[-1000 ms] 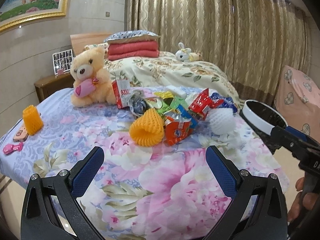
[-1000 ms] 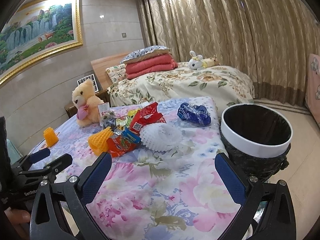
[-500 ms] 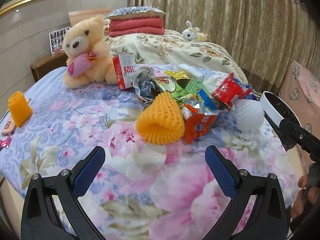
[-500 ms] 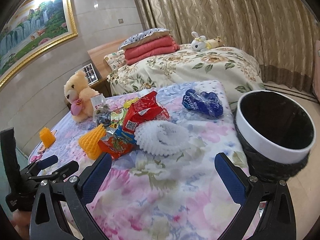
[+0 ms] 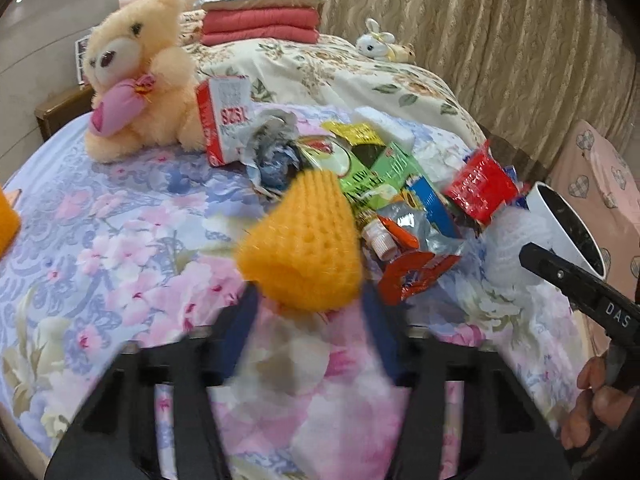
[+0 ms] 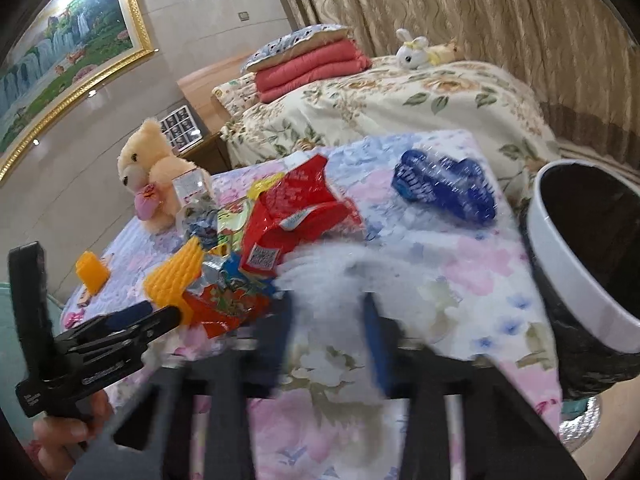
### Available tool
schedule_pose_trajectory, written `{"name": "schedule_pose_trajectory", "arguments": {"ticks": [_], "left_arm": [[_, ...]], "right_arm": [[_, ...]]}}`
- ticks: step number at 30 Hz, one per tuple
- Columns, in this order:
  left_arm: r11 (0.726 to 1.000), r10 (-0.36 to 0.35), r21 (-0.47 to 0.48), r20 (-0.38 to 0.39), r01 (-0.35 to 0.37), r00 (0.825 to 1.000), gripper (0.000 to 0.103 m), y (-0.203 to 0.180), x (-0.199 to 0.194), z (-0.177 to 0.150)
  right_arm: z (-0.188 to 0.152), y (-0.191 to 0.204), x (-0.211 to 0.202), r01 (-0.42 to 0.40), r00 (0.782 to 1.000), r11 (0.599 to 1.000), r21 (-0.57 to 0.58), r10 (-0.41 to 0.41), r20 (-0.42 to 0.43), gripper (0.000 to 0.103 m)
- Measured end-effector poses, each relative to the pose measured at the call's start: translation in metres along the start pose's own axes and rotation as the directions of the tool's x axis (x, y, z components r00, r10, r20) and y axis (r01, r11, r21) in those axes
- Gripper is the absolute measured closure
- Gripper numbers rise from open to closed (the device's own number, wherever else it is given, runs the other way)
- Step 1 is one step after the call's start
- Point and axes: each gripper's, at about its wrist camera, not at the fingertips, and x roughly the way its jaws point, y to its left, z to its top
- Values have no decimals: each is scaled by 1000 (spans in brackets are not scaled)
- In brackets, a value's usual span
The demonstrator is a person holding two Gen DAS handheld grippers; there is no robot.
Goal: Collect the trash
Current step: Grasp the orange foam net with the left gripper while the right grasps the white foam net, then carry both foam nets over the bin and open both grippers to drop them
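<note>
Closing both sets of tongs at once: left gripper (image 5: 306, 312) has just been closing, and its blue pads sit either side of the near rim of the orange foam net (image 5: 300, 248). Motion blur hides whether the pads bite, so I can't tell if it's clamped or only bracketing. Right gripper (image 6: 326, 316) has also just been closing, nearly together, on the near edge of the white foam net (image 6: 340, 268); it looks pinched, though that edge is smeared too.

To do it well: squeeze the mesh only, lift straight up so neither the floral bedspread (image 5: 120, 240) nor the neighbouring orange wrapper (image 5: 408, 276) comes along. Then carry to the bin (image 6: 580, 280), which stands just off the bed's right edge, mouth tilted toward the bed.

Hard to read:
- both fingertip pairs blurred
- wrapper pile (image 5: 400, 184) overlaps; can't count pieces
- blue packet (image 6: 444, 188) lies apart, near the bin
- bin interior black, contents unreadable
- second orange net (image 6: 92, 272) cut off in left view
</note>
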Motion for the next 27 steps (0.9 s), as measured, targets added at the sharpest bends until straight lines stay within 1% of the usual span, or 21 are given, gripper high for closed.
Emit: {"name": "schedule_pose_trajectory", "arguments": {"ticks": [1, 2, 6, 9, 16, 21, 27], "left_arm": [[1000, -8, 6, -8, 8, 1000, 87, -1, 2, -1], [1000, -13, 10, -17, 13, 1000, 92, -2, 3, -3], [1000, -8, 25, 2, 8, 1000, 93, -5, -6, -13], [1000, -12, 19, 17, 12, 1000, 93, -5, -18, -19], [998, -53, 24, 64, 51, 997, 93, -18, -52, -32], [990, -116, 84, 78, 110, 990, 93, -47, -68, -33], [974, -178, 156, 65, 167, 982, 93, -82, -69, -29]], "right_arm": [[-1, 0, 0, -6, 1000, 1000, -1, 6, 0, 85], [-2, 2, -1, -11, 1000, 1000, -4, 11, 1, 87], [-7, 3, -9, -24, 1000, 1000, 4, 24, 9, 89], [-12, 1, -20, -34, 999, 999, 12, 34, 18, 89], [-19, -11, -46, -37, 998, 998, 51, 34, 45, 89], [-22, -23, -65, -22, 997, 997, 75, 16, 72, 89], [-23, -43, -86, 3, 995, 994, 110, -14, 104, 89]]}}
